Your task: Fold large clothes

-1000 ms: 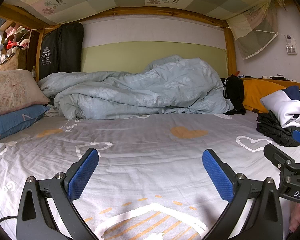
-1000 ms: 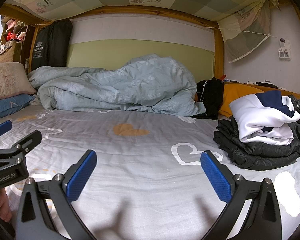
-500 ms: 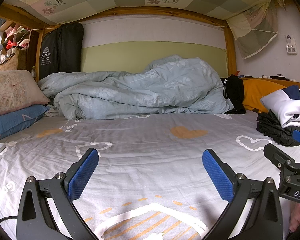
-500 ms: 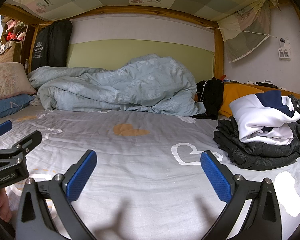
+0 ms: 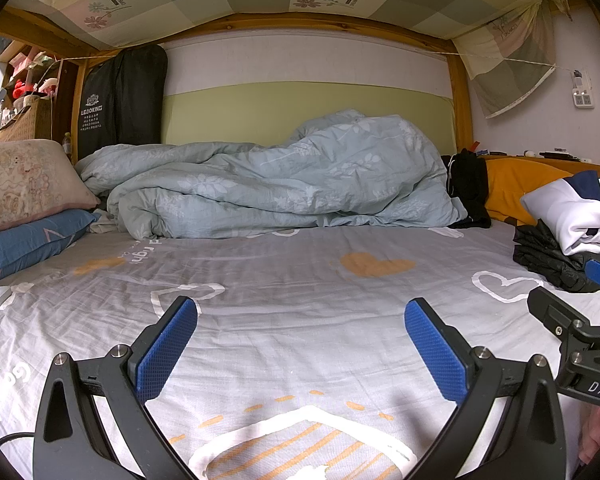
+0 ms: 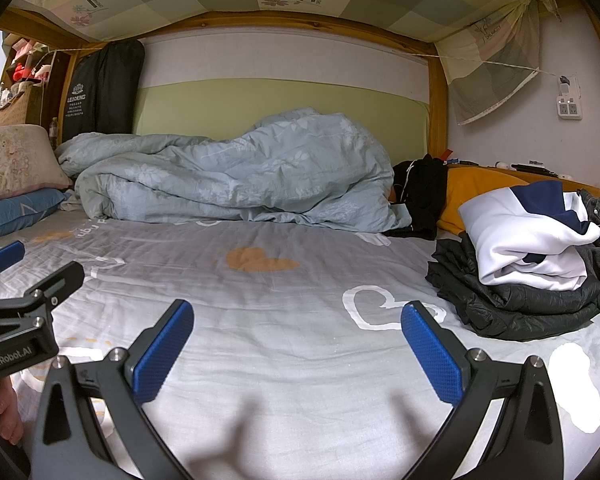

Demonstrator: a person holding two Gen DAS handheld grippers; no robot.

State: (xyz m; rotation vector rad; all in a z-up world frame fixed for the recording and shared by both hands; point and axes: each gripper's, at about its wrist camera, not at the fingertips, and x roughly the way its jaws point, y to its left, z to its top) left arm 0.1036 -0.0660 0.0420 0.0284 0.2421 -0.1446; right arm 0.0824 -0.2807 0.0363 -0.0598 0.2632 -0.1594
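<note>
Nothing has shifted across the last second: both views match the earlier ones, so neither tool is working any cloth and the task's stage cannot be read from motion.

At the left edge of the left wrist view a pale patterned pillow lies on a blue pillow. In the lower middle, the left gripper hovers over the grey heart-printed bedsheet with its blue pads wide apart, gripping nothing. Along the back, a crumpled light-blue quilt fills the middle band.

In the right wrist view, the right gripper is likewise spread and empty. At the right edge sits the clothing — a folded white-and-navy garment stacked on a black padded jacket, beside an orange cloth.

That pile fits either folded work put aside or items waiting. The sheet's centre gives open room; the wooden bed frame and wall bound the right.
</note>
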